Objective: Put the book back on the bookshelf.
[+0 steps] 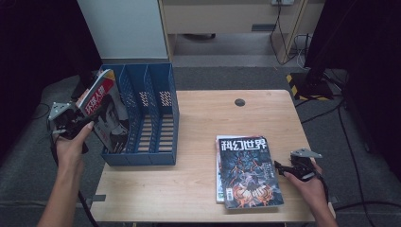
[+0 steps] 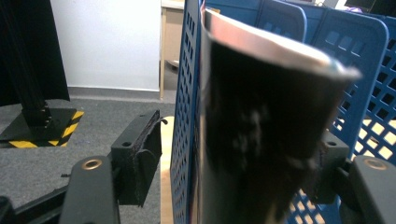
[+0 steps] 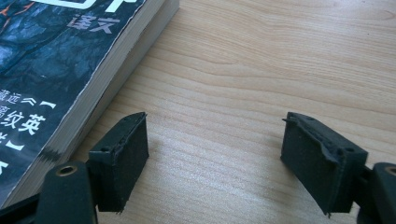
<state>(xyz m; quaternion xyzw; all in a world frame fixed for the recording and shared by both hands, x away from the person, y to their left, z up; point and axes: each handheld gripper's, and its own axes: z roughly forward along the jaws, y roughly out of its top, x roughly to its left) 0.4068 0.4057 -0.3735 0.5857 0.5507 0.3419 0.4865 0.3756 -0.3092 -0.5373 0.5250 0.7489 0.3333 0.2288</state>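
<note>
Left gripper [image 1: 80, 124] at the blue file rack [image 1: 163, 118], fingers [image 2: 140, 158] spread: the red-and-black magazine [image 1: 106, 113] stands between them in the rack's end slot, left pad clear of it. Right gripper [image 1: 283, 169] low over the bench [image 1: 198, 179], fingers [image 3: 123, 154] apart on nothing; magazine stack [image 1: 248, 170] just beside its left finger.

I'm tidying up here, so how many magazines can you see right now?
3, maybe more hidden. One magazine stands tilted in the blue file rack's left slot. The top magazine lies on the table, with a lower magazine showing beneath.
</note>
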